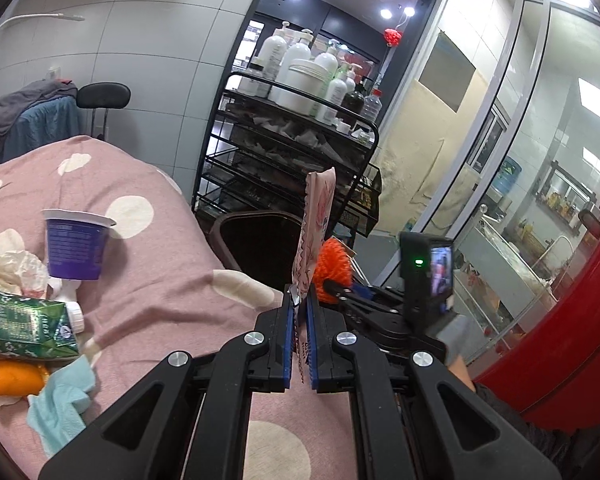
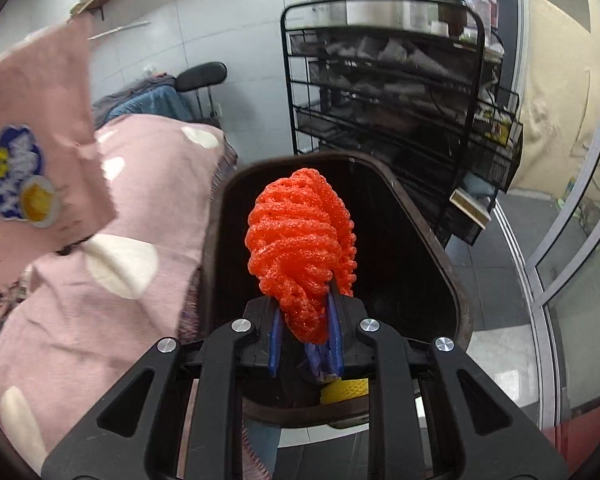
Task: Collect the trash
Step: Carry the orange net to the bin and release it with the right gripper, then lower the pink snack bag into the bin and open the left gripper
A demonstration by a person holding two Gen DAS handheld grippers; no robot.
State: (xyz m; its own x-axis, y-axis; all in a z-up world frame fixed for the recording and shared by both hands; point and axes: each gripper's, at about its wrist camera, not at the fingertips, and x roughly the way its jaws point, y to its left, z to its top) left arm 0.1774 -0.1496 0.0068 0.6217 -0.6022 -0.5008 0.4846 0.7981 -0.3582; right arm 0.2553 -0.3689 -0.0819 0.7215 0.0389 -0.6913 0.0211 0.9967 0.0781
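My left gripper point(image 1: 300, 300) is shut on a pink snack wrapper point(image 1: 315, 224), held upright above the bed's edge; the wrapper also shows in the right wrist view point(image 2: 36, 148) at the left. My right gripper point(image 2: 304, 312) is shut on an orange foam fruit net point(image 2: 302, 248), held right over the open dark trash bin point(image 2: 432, 256). The net also shows in the left wrist view point(image 1: 334, 266), beyond the bin point(image 1: 256, 240). More trash lies on the pink dotted bedspread point(image 1: 152, 280): a purple yogurt cup point(image 1: 76, 244), a green carton point(image 1: 24, 328), crumpled tissue point(image 1: 8, 268), orange peel point(image 1: 10, 378), a blue cloth point(image 1: 60, 408).
A black wire trolley point(image 1: 292, 160) with white bottles stands behind the bin. A yellow item point(image 2: 344, 390) lies at the bin's near side. A chair with clothes point(image 1: 24, 120) is at the bed's far end. Glass partitions point(image 1: 520, 140) run along the right.
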